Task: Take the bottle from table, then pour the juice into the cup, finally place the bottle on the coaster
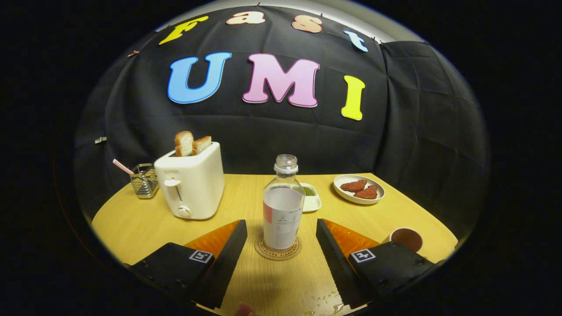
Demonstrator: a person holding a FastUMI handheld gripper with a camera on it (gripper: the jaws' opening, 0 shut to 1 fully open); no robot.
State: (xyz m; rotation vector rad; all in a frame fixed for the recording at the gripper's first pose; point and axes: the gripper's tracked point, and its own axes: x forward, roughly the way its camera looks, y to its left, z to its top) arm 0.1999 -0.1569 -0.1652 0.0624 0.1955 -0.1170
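While tool [281,245] hangs with fingers spread wide, touching nothing, bottle [283,206] stands upright on coaster [278,251], dead centre between fingers, just ahead of tips. Long axis vertical. Cup [407,238] off to right on surface [131,224]. Task judged near done.

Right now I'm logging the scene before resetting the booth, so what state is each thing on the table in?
bottle: upright on the coaster, cap off, between the fingers, untouched.
coaster: flat under the bottle.
gripper: open, fingers apart either side of the bottle.
cup: upright, beyond the right finger.
toaster: two bread slices sticking up.
plate: holds two reddish pieces.
small dish: holds something green.
wire basket: upright, a straw in it.
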